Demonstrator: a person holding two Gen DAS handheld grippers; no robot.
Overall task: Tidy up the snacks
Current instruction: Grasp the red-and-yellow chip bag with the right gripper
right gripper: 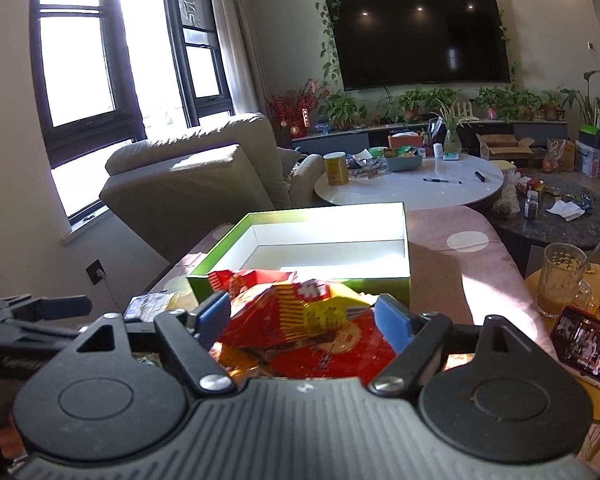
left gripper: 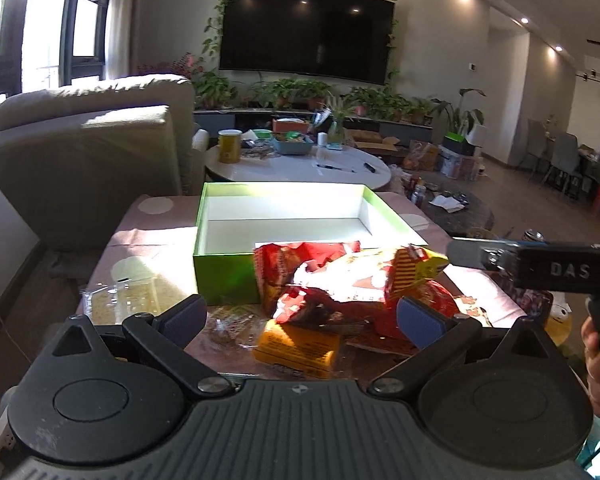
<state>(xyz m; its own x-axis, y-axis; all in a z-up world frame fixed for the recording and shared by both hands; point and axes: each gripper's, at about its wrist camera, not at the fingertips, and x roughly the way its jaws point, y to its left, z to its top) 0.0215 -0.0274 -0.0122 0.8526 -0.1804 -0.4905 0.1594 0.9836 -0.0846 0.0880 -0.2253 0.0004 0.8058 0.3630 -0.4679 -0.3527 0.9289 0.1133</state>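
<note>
An open green box (left gripper: 228, 276) with a white inside stands on the pink cloth, and nothing lies in it. In front of it is a pile of red snack bags (left gripper: 320, 308) and an orange packet (left gripper: 296, 346). My right gripper (right gripper: 304, 316) is shut wide on a red-and-yellow snack bag (right gripper: 300, 312), which it holds just above the pile before the box (right gripper: 220, 248). In the left wrist view that bag (left gripper: 416, 268) hangs from the right gripper (left gripper: 460, 254), which comes in from the right. My left gripper (left gripper: 304, 318) is open over the orange packet and holds nothing.
A clear plastic pack (left gripper: 108, 300) lies left of the pile. To the right stand a glass mug (right gripper: 560, 284) and a phone (right gripper: 588, 344) on a yellow side table. A beige sofa (right gripper: 188, 176) and a white round table (right gripper: 412, 188) lie beyond.
</note>
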